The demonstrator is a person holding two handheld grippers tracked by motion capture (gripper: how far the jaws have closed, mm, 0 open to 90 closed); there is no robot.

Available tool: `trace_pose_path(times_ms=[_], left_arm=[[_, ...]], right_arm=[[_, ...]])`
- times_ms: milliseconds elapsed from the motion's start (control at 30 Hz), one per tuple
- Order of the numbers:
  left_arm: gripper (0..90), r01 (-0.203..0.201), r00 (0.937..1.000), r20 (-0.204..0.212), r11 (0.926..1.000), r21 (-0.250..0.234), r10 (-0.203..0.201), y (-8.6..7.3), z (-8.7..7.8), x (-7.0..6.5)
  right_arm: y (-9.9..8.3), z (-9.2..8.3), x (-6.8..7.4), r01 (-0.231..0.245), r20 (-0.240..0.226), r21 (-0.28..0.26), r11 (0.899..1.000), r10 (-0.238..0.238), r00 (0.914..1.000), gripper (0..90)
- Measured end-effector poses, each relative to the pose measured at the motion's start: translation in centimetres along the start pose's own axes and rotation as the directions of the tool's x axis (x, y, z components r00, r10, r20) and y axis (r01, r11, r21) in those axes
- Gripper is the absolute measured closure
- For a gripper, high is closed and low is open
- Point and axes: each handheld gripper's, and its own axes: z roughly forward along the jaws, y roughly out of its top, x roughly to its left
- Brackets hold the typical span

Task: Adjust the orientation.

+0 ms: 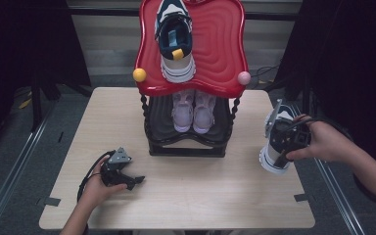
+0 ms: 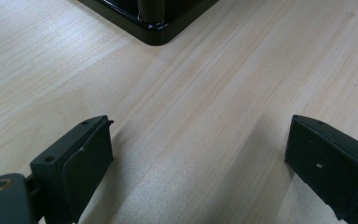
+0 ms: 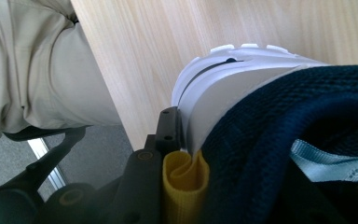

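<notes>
The right hand-held gripper (image 1: 286, 142) is clamped on a navy-and-white sneaker (image 1: 275, 147), holding it above the right edge of the table (image 1: 186, 196), heel end up and toe pointing down toward the tabletop. In the right gripper view, one black jaw presses against the sneaker's white sole wall right beside the yellow heel tab (image 3: 185, 186), with the navy knit upper bulging between the jaws. The person's hand (image 1: 323, 142) wraps the gripper from the right.

Over on the left, the left hand-held gripper (image 1: 125, 177) sits low on the table near the front, jaws wide apart with only bare wood between them; the left gripper view catches a corner of the black rack base (image 2: 156, 21) ahead.

Centre stage stands the shoe rack (image 1: 188, 142): its red top shelf (image 1: 220, 49) carries the matching navy sneaker (image 1: 175, 39), and a pair of pink shoes (image 1: 193, 110) sits side by side on the dark lower shelf.
</notes>
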Motion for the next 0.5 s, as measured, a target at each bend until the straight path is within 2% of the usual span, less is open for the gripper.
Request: trace_pose_path(times_ms=[200, 500], left_arm=[[6.8, 0.000, 1.0000, 0.000, 1.0000, 0.000, 0.000, 0.0, 0.0, 0.0], [6.8, -0.004, 1.0000, -0.003, 1.0000, 0.001, 0.004, 0.0, 0.0, 0.0]], right_arm=[[0.1, -2.6, 0.2, 0.019, 0.011, 0.001, 1.000, -0.019, 0.9998, 71.5], [1.0, -7.0, 0.3, 0.016, 0.059, 0.001, 1.000, -0.016, 0.9981, 71.5]])
